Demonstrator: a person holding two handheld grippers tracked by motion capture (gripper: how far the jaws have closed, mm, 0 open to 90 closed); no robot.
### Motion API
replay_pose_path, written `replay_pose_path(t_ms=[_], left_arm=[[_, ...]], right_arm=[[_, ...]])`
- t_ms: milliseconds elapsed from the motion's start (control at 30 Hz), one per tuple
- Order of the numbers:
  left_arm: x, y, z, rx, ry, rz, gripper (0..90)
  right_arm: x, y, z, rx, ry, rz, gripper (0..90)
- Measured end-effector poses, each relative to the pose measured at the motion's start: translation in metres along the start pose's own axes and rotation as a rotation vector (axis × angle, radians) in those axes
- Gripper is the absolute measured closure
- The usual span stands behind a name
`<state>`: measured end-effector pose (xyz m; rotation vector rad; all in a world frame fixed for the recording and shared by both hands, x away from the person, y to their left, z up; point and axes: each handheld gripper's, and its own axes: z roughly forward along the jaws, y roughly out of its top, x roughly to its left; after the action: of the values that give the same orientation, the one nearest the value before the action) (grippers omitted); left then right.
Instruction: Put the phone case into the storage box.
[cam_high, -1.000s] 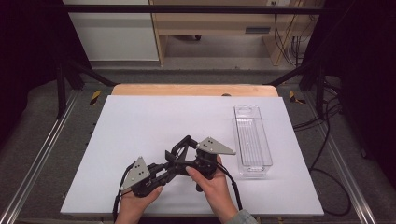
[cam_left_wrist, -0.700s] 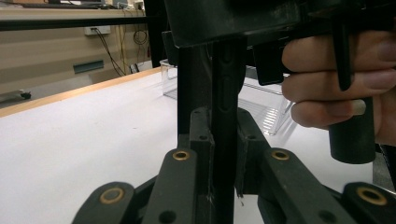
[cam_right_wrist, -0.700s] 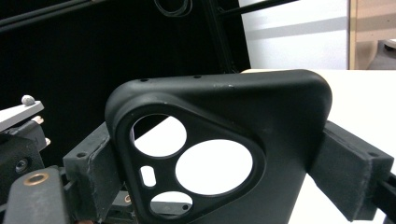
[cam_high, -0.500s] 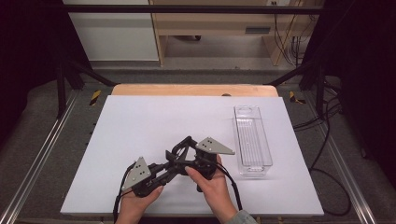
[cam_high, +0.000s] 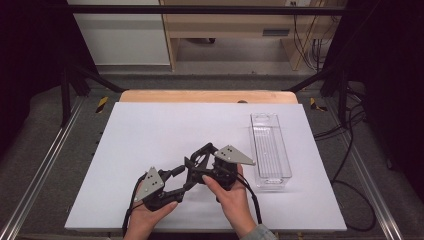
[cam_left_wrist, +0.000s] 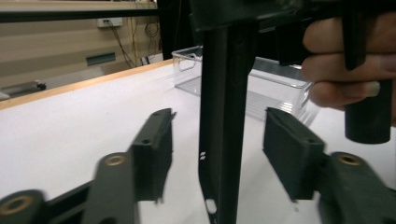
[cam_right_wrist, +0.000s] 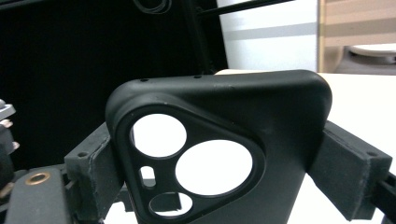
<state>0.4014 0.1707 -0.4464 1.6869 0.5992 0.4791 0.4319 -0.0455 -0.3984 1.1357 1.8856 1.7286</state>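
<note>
High view: both hands sit low in the middle of the frame over the white table (cam_high: 150, 135). The left gripper (cam_high: 186, 176) and the right gripper (cam_high: 200, 157) meet there around a black phone case (cam_high: 202, 155), held off the tabletop. A clear tray (cam_high: 270, 147) lies to the right of centre, apart from the hands, and looks empty. Judged from that, the case has not yet gone anywhere; if the tray is where it belongs, the carrying and placing are both left to do.

Left gripper view: the case (cam_left_wrist: 224, 116) stands edge-on as a dark vertical slab through the middle of the frame, between this gripper's two pads (cam_left_wrist: 152, 156). The jaws have just been opening, and the pads now stand clear of the case on either side, so this gripper has let go. The tray (cam_left_wrist: 261, 88) shows behind, upper centre. The right hand (cam_left_wrist: 350, 60) sits at the upper right, wrapped round its own tool.

Right gripper view: the case (cam_right_wrist: 280, 140) takes the centre, its camera cut-outs facing the lens, with the gripper's pads (cam_right_wrist: 348, 163) pressed on its two side edges. The right gripper (cam_right_wrist: 219, 172) alone carries it. The handover from left to right looks complete; moving the case on remains.
</note>
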Motion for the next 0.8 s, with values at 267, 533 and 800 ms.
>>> replay_pose_path(t_ms=[267,533,800], left_arm=[[0.008,-0.002,0.0,0.018,0.044,-0.027,26.7],[0.019,-0.005,-0.003,0.033,0.085,-0.043,17.9],[0.024,-0.006,-0.005,0.017,0.064,-0.062,7.9]], right_arm=[[-0.007,0.001,-0.002,-0.011,-0.037,0.005,13.6],[-0.015,0.001,-0.004,-0.018,-0.06,0.007,13.6],[-0.018,0.001,-0.004,-0.017,-0.069,0.008,13.6]])
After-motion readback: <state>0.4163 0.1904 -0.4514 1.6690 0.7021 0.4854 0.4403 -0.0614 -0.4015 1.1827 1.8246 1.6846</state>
